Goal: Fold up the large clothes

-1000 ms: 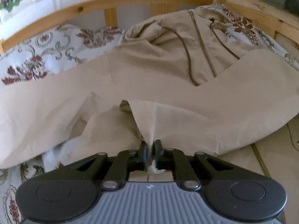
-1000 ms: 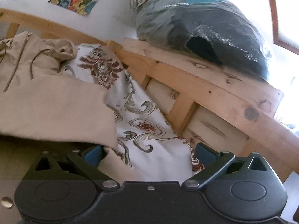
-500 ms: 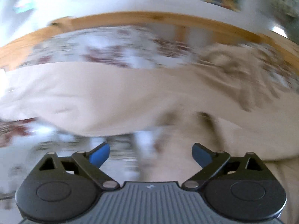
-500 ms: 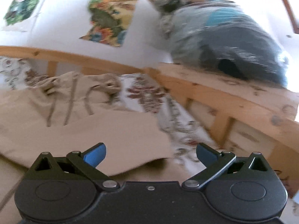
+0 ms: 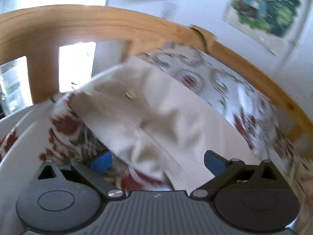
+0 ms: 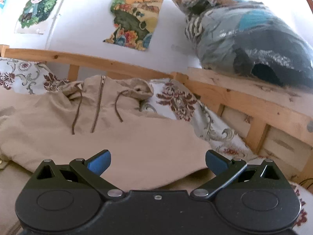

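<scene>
Starting close in: the left gripper (image 5: 157, 161) has its blue-tipped jaws spread wide with nothing pinched between them, and it's sitting right over a loose end of the beige jacket (image 5: 156, 105), a bit with a small button on it, probably a cuff or hem corner, though the shot is motion-blurred so don't quote me. That fabric end runs diagonally up and away from the jaws toward the upper left, lying on the flowery bedsheet (image 5: 230, 90) with the wooden bed rail (image 5: 109, 21) curving behind it. The right gripper (image 6: 158, 161) is just as wide open and just as empty, hovering over the jacket's (image 6: 121, 137) folded-over lower body. From there the garment stretches away up the bed, zipper (image 6: 98, 103) and two drawstrings running roughly straight ahead toward the hood bunched against the far rail (image 6: 121, 64). Off to the right there's a plastic-wrapped bundle (image 6: 248, 45) on the side board, not in play. So the jacket's long axis points away from the right gripper, while the loose end is way closer to the left one. My guess is the left side makes the next grab and brings that end in across the body.
</scene>
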Available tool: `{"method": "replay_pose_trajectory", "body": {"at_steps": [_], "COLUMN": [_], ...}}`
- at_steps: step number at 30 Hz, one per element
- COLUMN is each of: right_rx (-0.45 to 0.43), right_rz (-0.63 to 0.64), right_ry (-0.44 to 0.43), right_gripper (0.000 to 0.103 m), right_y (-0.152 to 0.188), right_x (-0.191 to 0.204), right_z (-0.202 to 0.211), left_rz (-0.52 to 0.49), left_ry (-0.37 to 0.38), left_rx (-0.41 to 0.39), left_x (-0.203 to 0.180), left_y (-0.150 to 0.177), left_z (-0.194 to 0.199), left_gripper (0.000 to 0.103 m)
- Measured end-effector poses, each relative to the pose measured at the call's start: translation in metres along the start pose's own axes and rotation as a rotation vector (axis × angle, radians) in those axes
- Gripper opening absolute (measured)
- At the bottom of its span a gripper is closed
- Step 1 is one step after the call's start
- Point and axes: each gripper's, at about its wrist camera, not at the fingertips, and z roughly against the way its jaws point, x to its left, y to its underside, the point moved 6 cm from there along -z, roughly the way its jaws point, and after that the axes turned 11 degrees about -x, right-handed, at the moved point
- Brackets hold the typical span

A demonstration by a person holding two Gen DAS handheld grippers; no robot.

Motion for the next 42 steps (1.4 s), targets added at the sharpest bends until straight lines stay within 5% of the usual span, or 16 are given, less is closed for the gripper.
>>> {"method": "replay_pose_trajectory", "body": {"at_steps": [3, 6, 8, 11, 15, 19, 25, 30, 34, 36, 37, 40, 42], "right_rx": [0.015, 0.009, 0.002, -0.013, -0.042, -0.064, -0.077, -0.077, -0.064, -0.059, -0.054, -0.017, -0.011], "right_rz": [0.000, -0.010, -0.017, -0.024, -0.036, -0.045, -0.060, -0.060, -0.037, -0.033, -0.034, -0.039, -0.052], "right_ry": [-0.009, -0.014, -0.016, -0.020, -0.021, -0.014, 0.006, 0.033, 0.080, 0.098, 0.102, 0.110, 0.116], "right_gripper": [0.102, 0.102, 0.102, 0.102, 0.102, 0.102, 0.102, 0.102, 0.102, 0.102, 0.102, 0.102, 0.102], "right_y": [0.004, 0.003, 0.000, -0.006, -0.015, -0.021, -0.025, -0.023, -0.018, -0.015, -0.012, -0.003, -0.002], "right_x": [0.002, 0.001, 0.000, -0.002, -0.005, -0.010, -0.019, -0.026, -0.034, -0.039, -0.041, -0.045, -0.047], "right_z": [-0.001, 0.001, 0.002, 0.005, 0.009, 0.013, 0.015, 0.013, 0.009, 0.008, 0.007, 0.004, 0.003], "left_rz": [-0.009, 0.012, 0.058, 0.029, -0.087, -0.286, -0.484, -0.582, -0.661, -0.682, -0.678, -0.688, -0.702], "left_ry": [-0.101, -0.174, -0.153, -0.096, 0.047, 0.293, 0.680, 0.932, 1.059, 1.098, 1.116, 1.132, 1.118], "left_rx": [-0.032, -0.052, -0.070, -0.142, -0.285, -0.429, -0.475, -0.370, -0.147, 0.029, 0.109, 0.168, 0.174], "left_x": [0.001, 0.003, 0.005, -0.003, -0.042, -0.112, -0.213, -0.279, -0.310, -0.314, -0.311, -0.291, -0.273], "left_y": [-0.006, -0.010, -0.012, -0.019, -0.032, -0.034, 0.009, 0.081, 0.161, 0.198, 0.214, 0.238, 0.241], "left_z": [-0.005, -0.002, 0.005, 0.024, 0.068, 0.126, 0.209, 0.245, 0.245, 0.237, 0.234, 0.235, 0.236], "left_gripper": [0.089, 0.042, 0.015, 0.004, 0.003, 0.003, 0.002, 0.002, 0.007, 0.021, 0.035, 0.067, 0.073]}}
